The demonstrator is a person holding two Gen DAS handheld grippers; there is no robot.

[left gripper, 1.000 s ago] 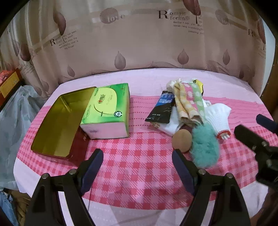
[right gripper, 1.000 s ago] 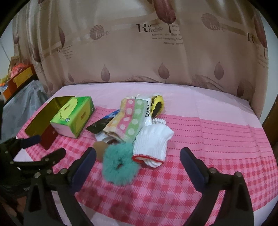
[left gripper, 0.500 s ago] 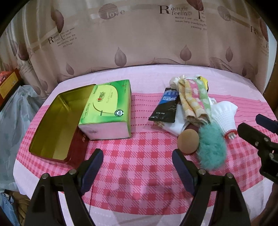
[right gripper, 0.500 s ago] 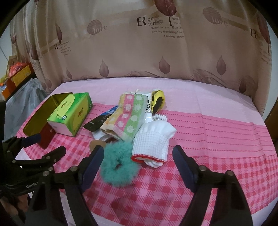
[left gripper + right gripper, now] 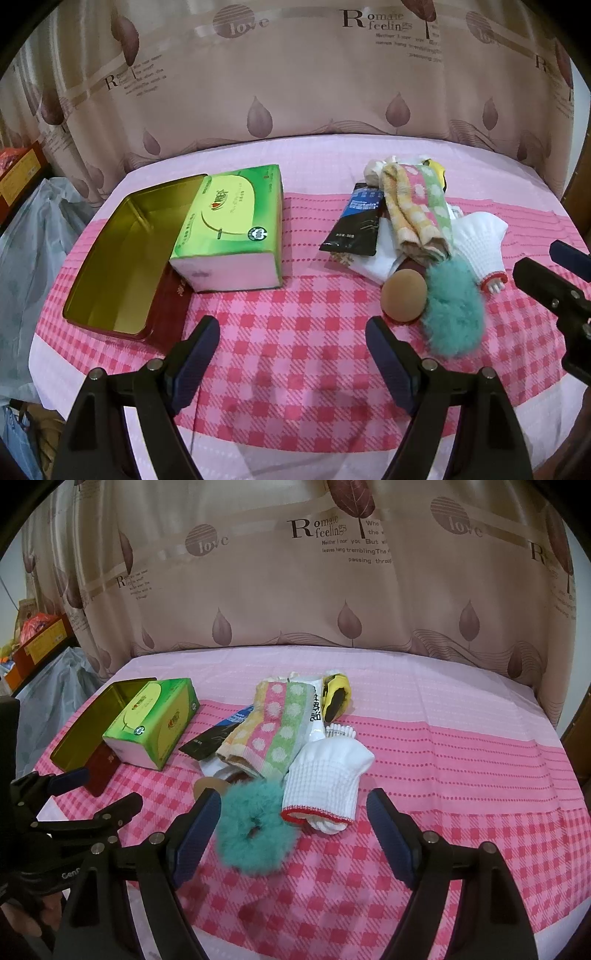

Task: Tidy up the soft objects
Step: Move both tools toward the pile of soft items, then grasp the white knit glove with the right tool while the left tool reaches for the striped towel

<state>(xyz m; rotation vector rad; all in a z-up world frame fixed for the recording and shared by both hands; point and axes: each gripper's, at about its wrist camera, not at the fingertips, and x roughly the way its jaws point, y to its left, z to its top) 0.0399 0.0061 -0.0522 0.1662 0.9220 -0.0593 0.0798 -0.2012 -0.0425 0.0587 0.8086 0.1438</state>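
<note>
1. Tablecloth of pink-and-red checked fabric (image 5: 461,775) carries everything: storage at the left, a heap of soft goods right of centre.
2. Open red tin box with a gold interior (image 5: 114,254) lies at the far left, nothing visible inside; it looks the likely destination, so carry items leftward and low.
3. Green cardboard tissue box (image 5: 231,225) leans against the tin's right rim and may need shifting before the tin fills.
4. Striped polka-dot towel (image 5: 269,727) tops the heap, overlapping a white knitted glove with a red cuff (image 5: 325,779); leave both until nearer pieces go.
5. Fluffy teal scrunchie (image 5: 255,830) lies nearest, touching the glove cuff. Right gripper (image 5: 293,821) hovers over it, fingers spread wide; centre on the fur, press down, then close.
6. Left gripper (image 5: 291,349) hangs above bare cloth, fingers likewise apart, holding nothing.
</note>
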